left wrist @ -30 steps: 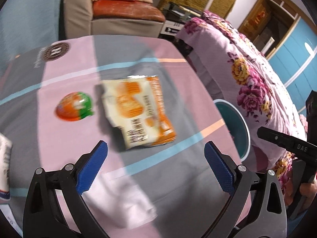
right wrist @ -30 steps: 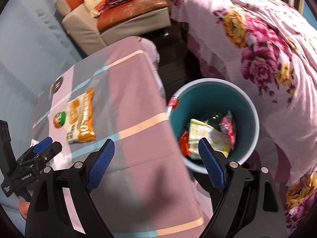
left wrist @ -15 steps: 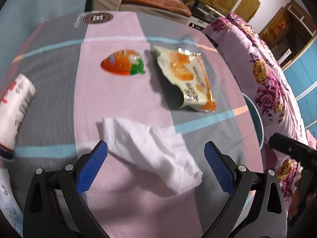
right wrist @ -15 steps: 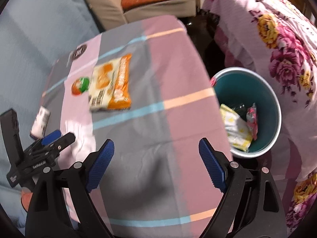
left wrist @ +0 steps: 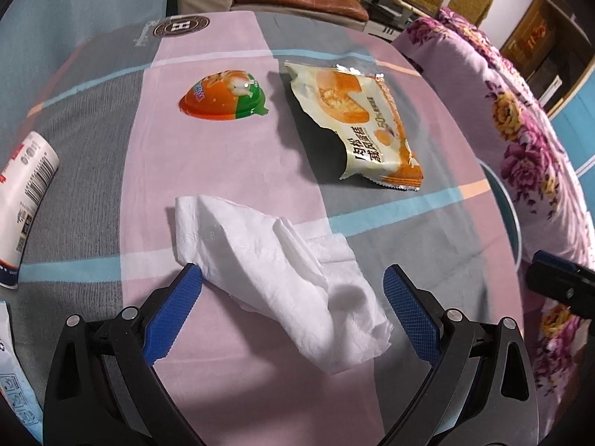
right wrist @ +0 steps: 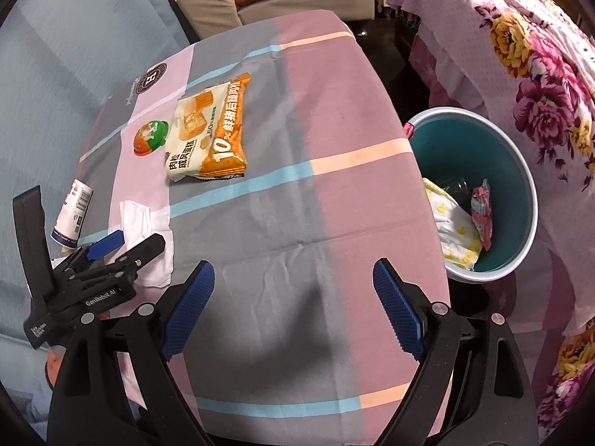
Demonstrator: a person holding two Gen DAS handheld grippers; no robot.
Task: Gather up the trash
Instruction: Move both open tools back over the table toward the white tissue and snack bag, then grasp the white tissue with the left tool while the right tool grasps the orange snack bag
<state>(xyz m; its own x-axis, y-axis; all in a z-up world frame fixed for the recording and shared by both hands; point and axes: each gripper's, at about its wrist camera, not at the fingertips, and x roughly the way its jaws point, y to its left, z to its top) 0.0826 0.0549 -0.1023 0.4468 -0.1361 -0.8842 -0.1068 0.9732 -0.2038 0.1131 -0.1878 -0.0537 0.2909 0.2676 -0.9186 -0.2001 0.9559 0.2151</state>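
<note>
Your left gripper [left wrist: 292, 310] is spread wide right over the white tissue [left wrist: 282, 271], nothing pinched.

Taking the tissue as the landmark: it lies crumpled on the checked tablecloth [right wrist: 297, 204] between your left pads, one corner touching the left-hand pad (can't tell about the other one). Beyond it sit the orange snack wrapper [left wrist: 357, 126] and the orange-green jelly cup [left wrist: 225, 94], both well apart from it. A white tube [left wrist: 24, 200] lies off to its left. Your right gripper [right wrist: 293, 310] hangs wide open and empty to the tissue's right, and further right, past the table edge, is the teal bin [right wrist: 479, 156] with wrappers inside.
</note>
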